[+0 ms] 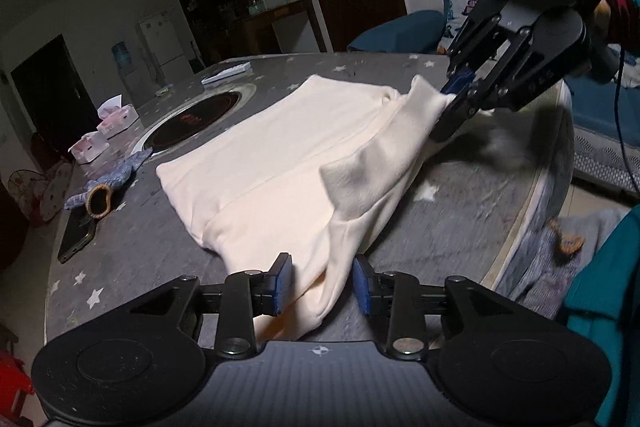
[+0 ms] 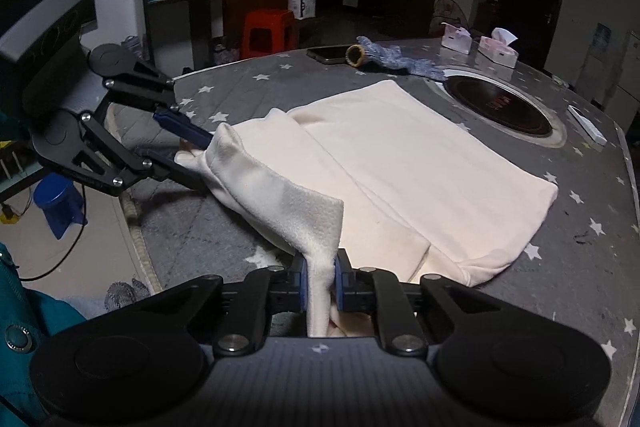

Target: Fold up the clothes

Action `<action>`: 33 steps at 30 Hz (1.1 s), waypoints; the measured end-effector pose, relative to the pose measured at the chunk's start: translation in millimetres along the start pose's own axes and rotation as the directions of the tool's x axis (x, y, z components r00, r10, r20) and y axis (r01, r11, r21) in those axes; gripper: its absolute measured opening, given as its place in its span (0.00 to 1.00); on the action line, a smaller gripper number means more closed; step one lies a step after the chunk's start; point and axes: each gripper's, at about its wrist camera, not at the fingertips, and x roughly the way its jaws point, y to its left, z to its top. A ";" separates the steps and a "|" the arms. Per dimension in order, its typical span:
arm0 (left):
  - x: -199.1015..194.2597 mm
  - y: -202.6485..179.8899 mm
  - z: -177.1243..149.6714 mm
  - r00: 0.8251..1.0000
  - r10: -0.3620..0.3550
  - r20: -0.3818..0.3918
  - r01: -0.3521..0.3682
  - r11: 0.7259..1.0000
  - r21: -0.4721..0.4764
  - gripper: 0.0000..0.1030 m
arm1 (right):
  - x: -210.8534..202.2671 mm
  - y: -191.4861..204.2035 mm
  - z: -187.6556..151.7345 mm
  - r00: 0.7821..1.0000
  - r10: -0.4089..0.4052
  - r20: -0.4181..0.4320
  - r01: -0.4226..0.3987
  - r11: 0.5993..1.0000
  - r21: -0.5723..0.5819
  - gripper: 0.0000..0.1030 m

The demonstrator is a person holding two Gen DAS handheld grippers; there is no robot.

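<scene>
Both grippers worked the table's near edge: the right gripper clamped tight on a lifted fold of the cream garment, the left gripper with jaws parted around another fold. Most of the garment lay flat beside the table's inset cooktop.

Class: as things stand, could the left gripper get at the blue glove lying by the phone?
Probably not yet. The left gripper has cream cloth between its parted fingers, so it would need to drop that first. Otherwise the table toward the glove looks unobstructed.
</scene>
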 end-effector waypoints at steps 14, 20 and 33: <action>-32.2 -13.7 7.2 0.997 -0.046 0.067 0.049 0.997 -0.053 0.05 | -34.2 11.6 -9.2 0.999 0.003 0.035 -0.003 1.000 0.002 0.08; -68.5 -30.8 7.9 0.991 -0.100 0.084 0.107 0.990 -0.090 0.05 | -69.4 30.5 -18.5 0.999 0.048 0.021 -0.048 0.999 -0.012 0.08; -65.6 0.1 52.8 0.989 -0.032 0.147 0.042 0.997 -0.063 0.05 | -100.2 22.7 20.3 0.998 0.032 0.050 -0.029 0.998 -0.048 0.08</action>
